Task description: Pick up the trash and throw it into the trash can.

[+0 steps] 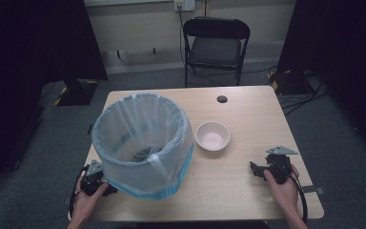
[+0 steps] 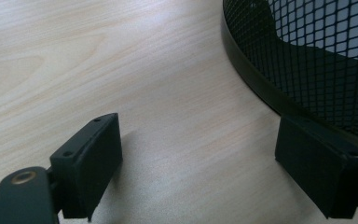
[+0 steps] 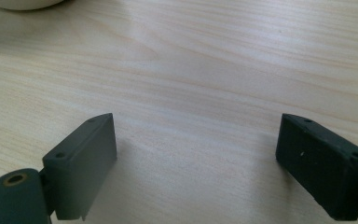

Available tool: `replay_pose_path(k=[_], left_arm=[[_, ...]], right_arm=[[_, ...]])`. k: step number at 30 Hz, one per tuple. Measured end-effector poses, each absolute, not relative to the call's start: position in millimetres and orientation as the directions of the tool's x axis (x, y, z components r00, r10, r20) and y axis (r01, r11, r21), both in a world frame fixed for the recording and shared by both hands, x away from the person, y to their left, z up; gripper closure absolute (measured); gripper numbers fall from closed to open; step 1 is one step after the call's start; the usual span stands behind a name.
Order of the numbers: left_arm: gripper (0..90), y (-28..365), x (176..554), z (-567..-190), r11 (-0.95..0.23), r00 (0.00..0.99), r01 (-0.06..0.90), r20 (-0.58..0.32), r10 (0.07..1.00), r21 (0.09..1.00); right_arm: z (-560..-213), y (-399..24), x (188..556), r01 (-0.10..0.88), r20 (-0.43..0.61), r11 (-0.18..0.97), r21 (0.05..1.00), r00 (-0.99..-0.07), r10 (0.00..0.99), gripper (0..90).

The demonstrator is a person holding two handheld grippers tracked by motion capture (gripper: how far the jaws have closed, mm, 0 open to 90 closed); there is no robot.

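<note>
bin (image 1: 143,143) just beside left claw (image 2: 198,172); bowl (image 1: 212,135) apart from right claw (image 3: 196,168); both gaping.

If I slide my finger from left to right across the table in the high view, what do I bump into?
Left claw → bin with a bag → pink bowl → right claw.

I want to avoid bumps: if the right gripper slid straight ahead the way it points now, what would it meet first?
Probably the bowl. The right gripper has open jaws over bare table, with the bowl's rim just up-left of that line, so it might pass beside it.
</note>
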State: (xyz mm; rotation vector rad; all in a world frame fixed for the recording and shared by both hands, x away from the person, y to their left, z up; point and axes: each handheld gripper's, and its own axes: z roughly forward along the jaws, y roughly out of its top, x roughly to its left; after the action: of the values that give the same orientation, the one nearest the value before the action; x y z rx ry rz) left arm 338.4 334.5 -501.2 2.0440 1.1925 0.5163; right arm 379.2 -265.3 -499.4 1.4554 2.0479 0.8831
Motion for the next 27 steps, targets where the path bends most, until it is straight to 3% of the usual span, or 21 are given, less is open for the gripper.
replay_pose_path(k=[10, 11, 15, 20, 27], left_arm=[[14.2, 334.5, 338.5, -501.2, -0.327, 0.496, 0.588, -0.01, 0.868, 0.74], [14.2, 334.5, 338.5, -501.2, -0.327, 0.495, 0.588, -0.01, 0.869, 0.74], [14.2, 334.5, 338.4, -501.2, -0.326, 0.495, 0.588, -0.01, 0.869, 0.74], [14.2, 334.5, 338.5, -501.2, -0.327, 0.496, 0.588, -0.01, 0.869, 0.74], [14.2, 334.5, 338.5, -501.2, -0.325, 0.495, 0.588, -0.011, 0.869, 0.741]], right_arm=[[-499.2, -264.1, 378.3, 0.644, -0.011, 0.219, 0.733, -0.31, 0.951, 12.4], [-497.4, -264.5, 379.1, 0.645, -0.009, 0.221, 0.732, -0.315, 0.949, 19.9], [-493.3, -263.8, 379.9, 0.644, 0.03, 0.207, 0.737, -0.337, 0.941, 23.1], [-478.5, -258.9, 379.5, 0.622, 0.067, 0.232, 0.748, -0.418, 0.906, 34.2], [-450.5, -248.7, 402.1, 0.576, 0.103, 0.219, 0.788, -0.474, 0.874, 39.4]])
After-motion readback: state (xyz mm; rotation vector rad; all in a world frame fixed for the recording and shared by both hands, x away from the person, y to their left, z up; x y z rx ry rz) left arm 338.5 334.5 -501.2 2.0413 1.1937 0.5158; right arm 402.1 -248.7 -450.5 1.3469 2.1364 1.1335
